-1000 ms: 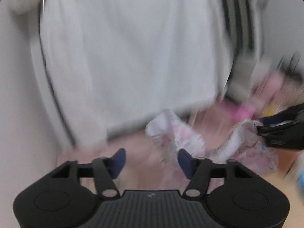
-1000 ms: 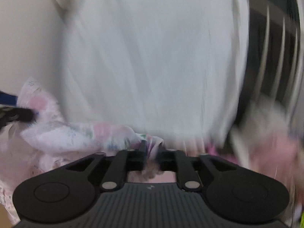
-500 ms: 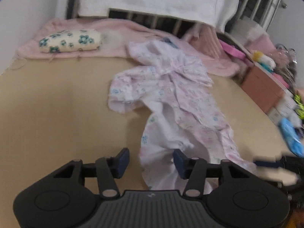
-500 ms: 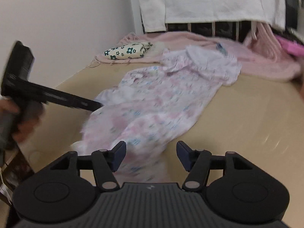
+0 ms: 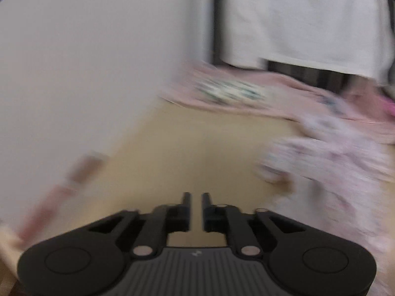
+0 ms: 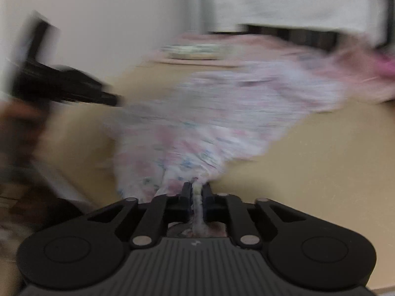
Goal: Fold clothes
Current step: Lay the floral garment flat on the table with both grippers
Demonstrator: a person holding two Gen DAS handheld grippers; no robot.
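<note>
A pink-and-white floral garment (image 6: 222, 113) lies spread on the tan surface (image 6: 321, 160), blurred by motion. My right gripper (image 6: 196, 188) is at its near edge, its jaws closing with a bunched strip of the fabric pinched between the pads. In the left wrist view the garment (image 5: 333, 153) lies off to the right. My left gripper (image 5: 196, 198) hovers over bare tan surface (image 5: 197, 148), its jaws closing to a narrow slit with nothing between them. The right wrist view shows the left gripper (image 6: 112, 100) held by a hand (image 6: 17, 118), its tip close to the garment's left edge.
A white wall (image 5: 86, 61) bounds the surface on the left. At the back lie a pink blanket (image 5: 284, 93) and a small flowered pillow (image 5: 229, 91), under a hanging white cloth (image 5: 308, 19). A blurred pinkish object (image 5: 74, 180) sits at the left edge.
Both grippers came down from facing the hanging white cloth to low over the surface. The right one shut on the garment's near edge. The left one swung left off the garment and closed empty.
</note>
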